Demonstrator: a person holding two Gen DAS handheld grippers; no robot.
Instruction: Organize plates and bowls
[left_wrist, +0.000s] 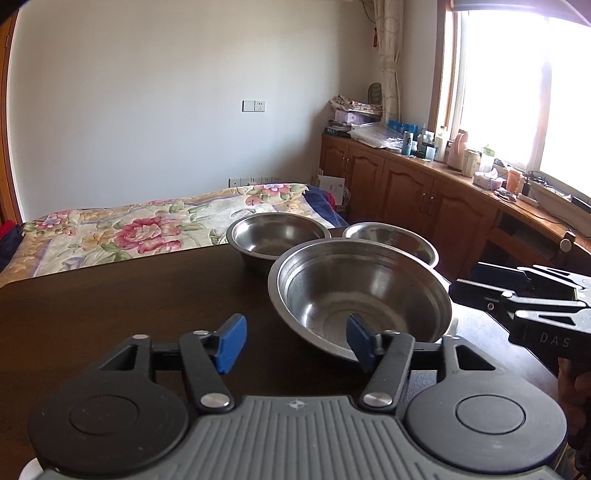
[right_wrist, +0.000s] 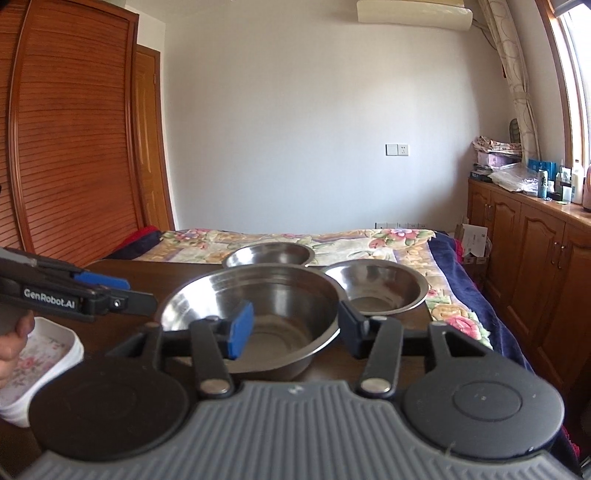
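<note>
Nearest the right camera, the right gripper (right_wrist: 290, 334) stands with its jaws apart and nothing pinched, straddling the near-right rim of the large steel bowl (right_wrist: 255, 314): 1 blue pad (right_wrist: 241, 328) sits over the bowl's inside, the other finger just outside the rim. At the lower left of that view a white dish with a floral print (right_wrist: 40, 360) sits on the dark table (right_wrist: 155, 275), close by the hand holding the other tool.

The left gripper (left_wrist: 293, 341) is also spread and empty, hanging just short of the same bowl (left_wrist: 360, 295), which lies ahead and to its right; only its right pad overlaps the bowl's near rim.

Beyond the large bowl are 2 smaller steel bowls, 1 at the back left (left_wrist: 277, 238) and 1 at the back right (left_wrist: 389, 242), both close to it; whether they touch it I cannot tell.

The right gripper looks better placed: its fingers already bracket the rim, so closing there would likely take the wall, if the large bowl is the next piece to stack.
</note>
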